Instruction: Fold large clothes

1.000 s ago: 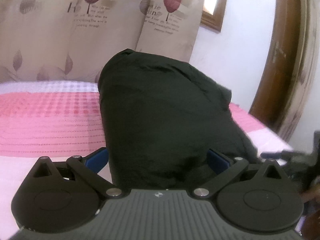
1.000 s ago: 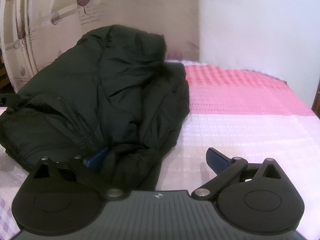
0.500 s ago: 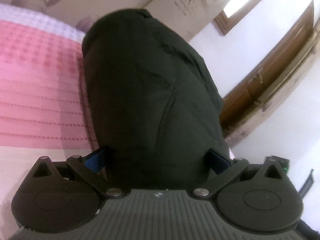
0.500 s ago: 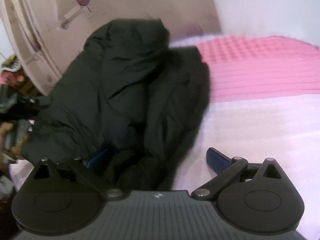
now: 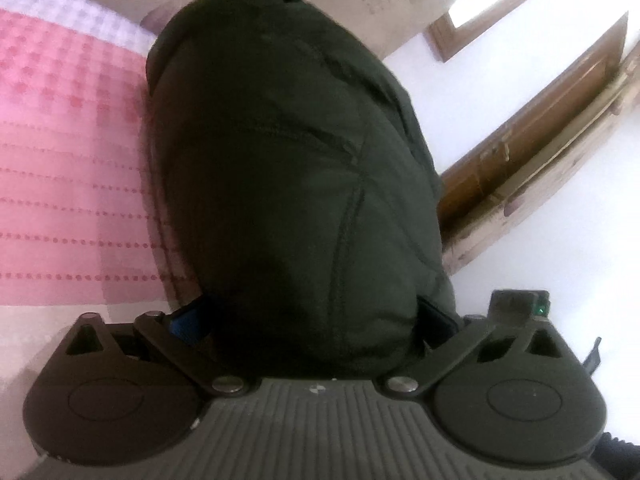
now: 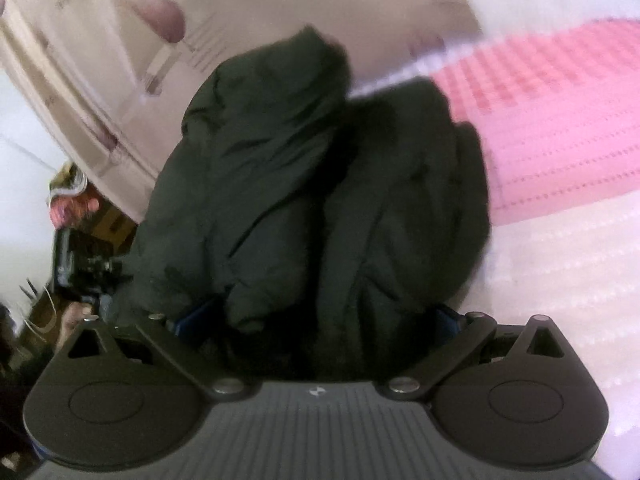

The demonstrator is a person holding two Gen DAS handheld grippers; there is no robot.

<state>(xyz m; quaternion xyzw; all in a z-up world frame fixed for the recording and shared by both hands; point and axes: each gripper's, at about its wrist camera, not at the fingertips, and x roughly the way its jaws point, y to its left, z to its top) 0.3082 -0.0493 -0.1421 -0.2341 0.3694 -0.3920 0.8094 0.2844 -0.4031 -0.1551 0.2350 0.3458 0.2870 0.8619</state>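
**Dark jacket bunched between both grippers above a pink bed**

The jacket (image 5: 296, 168), dark green-black and padded, fills the middle of the left wrist view as one bulky rounded mass, seams running across it. Its near end sits between the fingers of the left gripper (image 5: 312, 316); the blue pads show at 9 and 3 o'clock of that end, set wide apart with the fabric packed between them and touching both. Whether they actually pinch it I cannot tell.

In the right wrist view the jacket (image 6: 320, 200) hangs in two thick folds, one at 11 o'clock, one at 1 o'clock, with a deep crease between. Both folds run down into the right gripper (image 6: 316, 324), whose fingers are likewise spread wide, blue pads just showing at either side of the bunched cloth. Grip uncertain here too.

Outward: the bed (image 5: 72, 184), pink with dotted rows and a pale band, lies at 9 o'clock of the jacket in the left view, and at 2 to 4 o'clock in the right view. A leaf-print curtain (image 6: 132, 60) hangs behind at 11 o'clock. A wooden door frame (image 5: 532, 152) slants at 3 o'clock in the left view, against a white wall (image 5: 560, 240).
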